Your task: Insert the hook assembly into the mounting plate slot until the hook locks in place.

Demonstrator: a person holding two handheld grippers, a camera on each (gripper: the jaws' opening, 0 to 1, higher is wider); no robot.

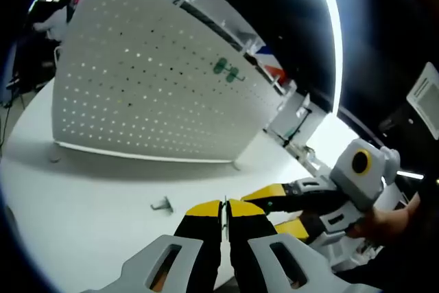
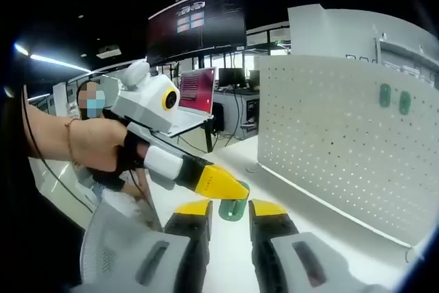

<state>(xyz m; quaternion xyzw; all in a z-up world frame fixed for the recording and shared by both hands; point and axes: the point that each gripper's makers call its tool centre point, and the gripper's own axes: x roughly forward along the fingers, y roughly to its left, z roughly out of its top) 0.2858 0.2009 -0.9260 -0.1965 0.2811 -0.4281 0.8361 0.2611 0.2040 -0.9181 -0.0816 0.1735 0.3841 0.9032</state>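
Left gripper view: the left gripper (image 1: 224, 205) has its jaws pressed together, holding nothing; a small metal hook (image 1: 162, 204) lies on the desk (image 1: 89, 190) just left of them, before the pegboard (image 1: 151, 80).

Right gripper view: the right gripper (image 2: 230, 205) has its jaws parted around a green hook piece (image 2: 232, 209), pegboard to the right.

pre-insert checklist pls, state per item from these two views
1. Pegboard upright on the white table: ok.
2. Green hook piece in hand: ok, it sits between the right gripper jaws; how firm the grip is, cannot tell.
3. Left gripper free: ok, jaws shut with nothing between them.
4. Two green pieces already on the pegboard: ok.
5. Small metal part loose on the table: not ok, still unmounted.
6. Target slot: cannot tell.
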